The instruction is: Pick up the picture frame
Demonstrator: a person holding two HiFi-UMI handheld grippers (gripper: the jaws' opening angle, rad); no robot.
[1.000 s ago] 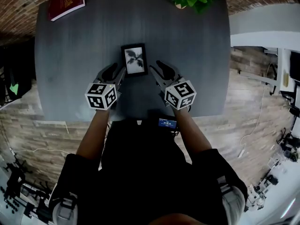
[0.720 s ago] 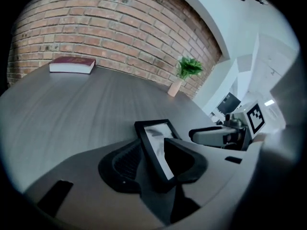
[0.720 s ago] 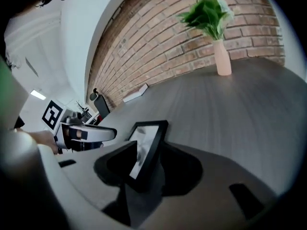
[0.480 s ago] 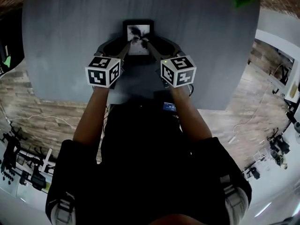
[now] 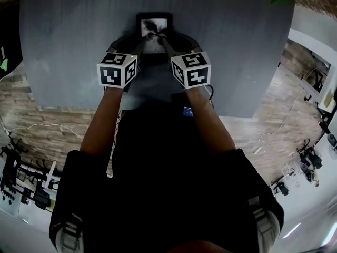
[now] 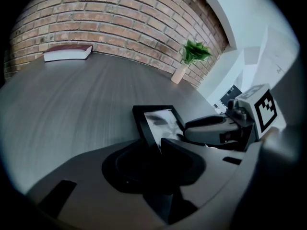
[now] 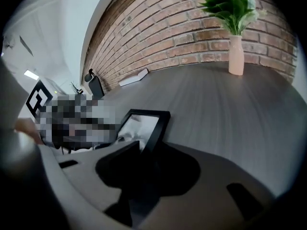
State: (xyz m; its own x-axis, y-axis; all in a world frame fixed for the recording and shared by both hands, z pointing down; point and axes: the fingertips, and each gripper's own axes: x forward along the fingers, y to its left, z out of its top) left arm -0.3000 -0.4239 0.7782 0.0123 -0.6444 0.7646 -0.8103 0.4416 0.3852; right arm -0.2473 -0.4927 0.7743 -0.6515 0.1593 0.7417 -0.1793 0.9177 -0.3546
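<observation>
A small black picture frame point(image 5: 154, 26) with a grey leaf print sits on the dark grey table point(image 5: 68, 36), straight ahead of me. Both grippers meet at its near part. My left gripper point(image 5: 147, 37) has its jaws closed over the frame's left edge; in the left gripper view the frame point(image 6: 158, 122) runs into the left gripper point(image 6: 156, 147). My right gripper point(image 5: 162, 37) clamps the right edge, and in the right gripper view the frame point(image 7: 142, 124) slots into the right gripper point(image 7: 144, 152). The frame's near end is hidden by the jaws.
A green plant in a pale vase point(image 7: 232, 28) stands at the table's far right by the brick wall, also seen as the plant point(image 6: 192, 56). A dark red book point(image 6: 67, 52) lies at the far left. The table's near edge point(image 5: 142, 112) is close to my body.
Both grippers were apart beside the frame a second ago; they have come together onto it, and their jaws have closed on its two side edges.
</observation>
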